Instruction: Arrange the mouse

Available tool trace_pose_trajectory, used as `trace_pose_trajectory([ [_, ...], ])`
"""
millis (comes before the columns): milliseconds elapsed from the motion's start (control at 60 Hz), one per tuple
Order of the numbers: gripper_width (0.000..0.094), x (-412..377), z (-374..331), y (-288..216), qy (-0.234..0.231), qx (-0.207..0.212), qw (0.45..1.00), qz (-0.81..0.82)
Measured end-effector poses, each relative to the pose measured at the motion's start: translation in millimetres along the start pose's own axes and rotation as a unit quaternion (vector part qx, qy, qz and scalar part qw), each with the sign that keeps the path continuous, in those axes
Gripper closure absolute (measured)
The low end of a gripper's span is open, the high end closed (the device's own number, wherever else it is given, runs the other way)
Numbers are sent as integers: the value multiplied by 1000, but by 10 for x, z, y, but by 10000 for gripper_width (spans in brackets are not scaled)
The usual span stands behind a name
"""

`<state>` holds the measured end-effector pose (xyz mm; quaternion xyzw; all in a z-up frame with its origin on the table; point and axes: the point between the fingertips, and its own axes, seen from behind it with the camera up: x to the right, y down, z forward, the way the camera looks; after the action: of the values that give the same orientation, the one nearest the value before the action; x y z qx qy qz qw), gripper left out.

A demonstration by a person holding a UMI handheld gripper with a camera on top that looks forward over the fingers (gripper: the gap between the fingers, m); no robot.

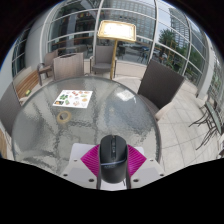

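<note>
gripper view: only view supplied; everything below read from it.
landmark: round glass table [40, 125], all places given against it.
gripper [112, 165]: low over the near edge of the table, fingers pointing across the top.
fingers: narrowed onto the mouse, magenta pads [93, 158] tight against both flanks, no gap visible either side; reads as a hold.
mouse [111, 159]: black, scroll wheel facing away, sitting between the pads at the near edge of the table; cannot tell whether lifted or resting on the glass.
step in hand: judged as carry or placement phase, mouse already gripped, final spot not reached.
next move: calls for travel toward the bare glass at the table's middle, level set-down, then spreading the fingers and backing straight out so the mouse does not skid.
risk: smooth glass, light mouse; likely to slide if release is uneven.
printed card [73, 98]: flat on the far side of the table, left of centre, well apart from the mouse.
small ring-shaped item [65, 116]: on the table just nearer than the card; identity too small to tell.
chairs [155, 85]: around the far rim of the table, one at the right.
containers: none visible on the table, nothing to report as held inside anything.
backdrop: glazed building front beyond the table.
</note>
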<state>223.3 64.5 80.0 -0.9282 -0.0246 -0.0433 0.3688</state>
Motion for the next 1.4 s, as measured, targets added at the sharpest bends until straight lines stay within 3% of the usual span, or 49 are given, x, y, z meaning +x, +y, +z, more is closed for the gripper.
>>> trace_pose_trajectory([
  [250,597,-150,434,927,-28,-82,996,9],
  [333,592,-145,443,932,-22,-61,998,16],
  [483,459,-140,478,948,-22,-67,997,18],
  [600,130,-4,395,879,5,-80,997,-2],
  [650,77,-57,281,723,-1,-66,998,2],
  [967,76,-588,-1155,-237,-13,59,997,39],
  [1100,76,-870,-1743,-310,-15,90,995,36],
  [1400,79,-1309,-2482,-70,-31,113,992,40],
])
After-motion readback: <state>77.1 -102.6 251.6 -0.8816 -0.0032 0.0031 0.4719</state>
